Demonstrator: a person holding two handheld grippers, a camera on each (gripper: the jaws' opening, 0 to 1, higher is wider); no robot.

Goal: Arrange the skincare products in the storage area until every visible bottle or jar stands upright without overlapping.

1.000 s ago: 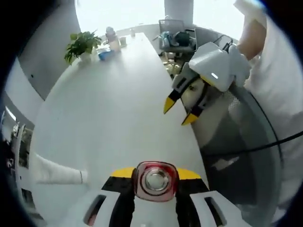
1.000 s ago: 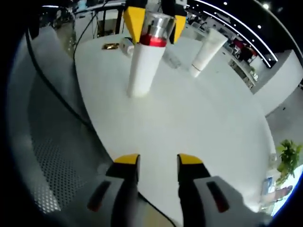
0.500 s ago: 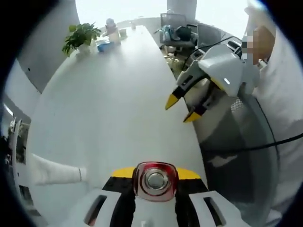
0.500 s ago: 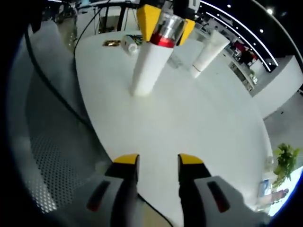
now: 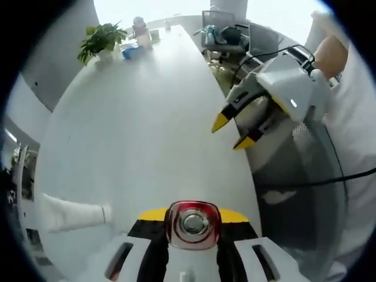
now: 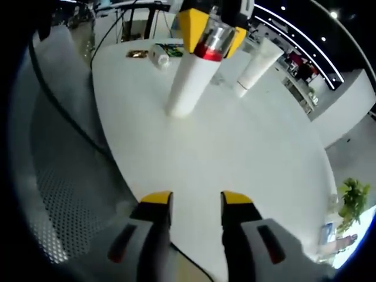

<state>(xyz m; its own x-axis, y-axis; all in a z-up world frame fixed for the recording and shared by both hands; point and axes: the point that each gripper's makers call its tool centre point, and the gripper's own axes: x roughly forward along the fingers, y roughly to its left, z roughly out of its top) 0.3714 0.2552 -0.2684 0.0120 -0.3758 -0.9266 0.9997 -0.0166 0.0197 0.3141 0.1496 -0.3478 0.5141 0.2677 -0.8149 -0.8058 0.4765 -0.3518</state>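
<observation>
The worktop [image 6: 235, 158] looks smooth, matt white. The bottle [image 6: 191, 82] has a matt white plastic body, glossy red band and shiny metallic cap.

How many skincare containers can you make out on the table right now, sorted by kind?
Tall white bottle with red collar and silver cap, clamped by the left gripper: 1
White squeeze tube standing on its cap: 1
Small white container lying on its side at the far edge: 1
Total: 3
</observation>
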